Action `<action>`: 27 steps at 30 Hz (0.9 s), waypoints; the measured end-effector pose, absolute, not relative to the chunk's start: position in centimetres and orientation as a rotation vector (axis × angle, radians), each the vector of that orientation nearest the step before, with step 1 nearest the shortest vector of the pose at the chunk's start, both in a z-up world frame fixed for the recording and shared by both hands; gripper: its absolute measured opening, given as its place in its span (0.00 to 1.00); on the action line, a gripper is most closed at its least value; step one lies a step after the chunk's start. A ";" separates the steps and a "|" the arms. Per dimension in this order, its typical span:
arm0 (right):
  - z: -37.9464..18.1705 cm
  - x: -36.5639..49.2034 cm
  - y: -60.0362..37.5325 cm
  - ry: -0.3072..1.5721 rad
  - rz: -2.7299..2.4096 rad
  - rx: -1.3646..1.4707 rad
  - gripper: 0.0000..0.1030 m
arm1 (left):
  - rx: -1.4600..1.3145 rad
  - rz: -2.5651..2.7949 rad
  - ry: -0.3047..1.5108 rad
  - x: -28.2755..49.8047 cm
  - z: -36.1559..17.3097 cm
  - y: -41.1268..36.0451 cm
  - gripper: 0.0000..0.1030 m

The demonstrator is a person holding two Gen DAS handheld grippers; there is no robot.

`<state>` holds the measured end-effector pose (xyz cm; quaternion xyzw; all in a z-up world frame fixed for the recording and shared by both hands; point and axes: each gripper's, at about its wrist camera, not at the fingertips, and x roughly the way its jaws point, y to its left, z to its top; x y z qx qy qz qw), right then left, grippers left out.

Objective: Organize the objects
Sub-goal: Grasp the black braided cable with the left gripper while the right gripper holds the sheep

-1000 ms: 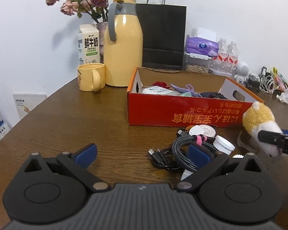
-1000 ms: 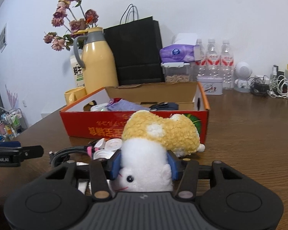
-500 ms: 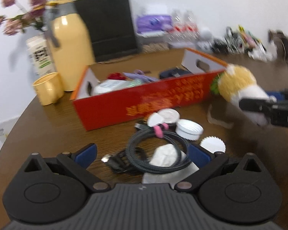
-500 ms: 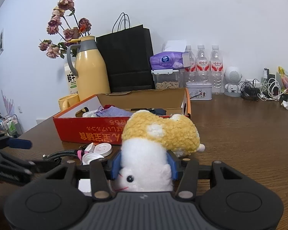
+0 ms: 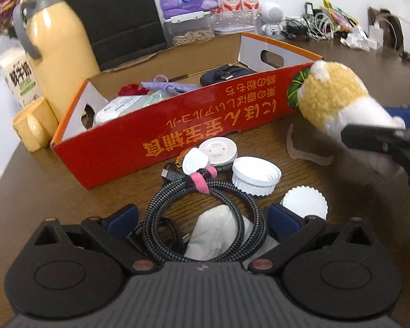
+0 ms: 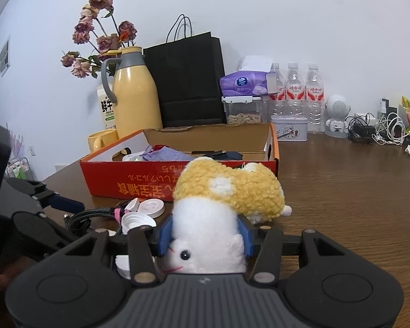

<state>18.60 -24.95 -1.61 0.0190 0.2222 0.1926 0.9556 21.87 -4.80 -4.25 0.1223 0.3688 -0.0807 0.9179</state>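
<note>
My right gripper (image 6: 205,232) is shut on a yellow and white plush hamster (image 6: 224,191), held above the table in front of the red cardboard box (image 6: 139,183). The hamster (image 5: 333,98) also shows at the right of the left wrist view, near the box's (image 5: 177,134) right corner. My left gripper (image 5: 202,218) is open over a coiled braided cable (image 5: 205,202) with a pink tie and a white tissue (image 5: 216,235). White lids (image 5: 255,175) lie beside the cable. The box holds a purple pouch (image 5: 169,86), a black item and a white pack.
A yellow thermos (image 6: 135,93), yellow mug (image 6: 101,139), milk carton, dried flowers and black paper bag (image 6: 188,82) stand behind the box. Water bottles (image 6: 300,93), a tissue pack, a tin, a small white speaker and tangled cables (image 6: 380,131) line the back right.
My left gripper has moved forward and down over the coiled cable and tilted toward it. My right gripper has lifted the hamster a little, still shut on it.
</note>
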 end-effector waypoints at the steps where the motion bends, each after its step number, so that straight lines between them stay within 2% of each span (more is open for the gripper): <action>1: -1.6 18.6 -24.9 0.453 0.393 0.035 0.46 | 0.225 -0.161 0.764 22.0 -4.2 -4.5 1.00; 4: -1.7 18.6 -24.8 0.457 0.398 0.029 0.46 | 0.183 -0.135 0.763 22.0 -4.3 -4.1 0.99; 6: -1.7 18.6 -24.7 0.459 0.398 0.028 0.46 | 0.183 -0.143 0.750 21.6 -4.2 -4.2 0.90; 8: -1.7 18.6 -24.7 0.460 0.398 0.027 0.46 | 0.192 -0.158 0.742 21.2 -4.0 -4.5 0.88; 27: -1.6 17.9 -24.5 0.425 0.405 0.007 0.46 | 0.120 -0.153 0.564 17.1 0.3 -2.8 0.86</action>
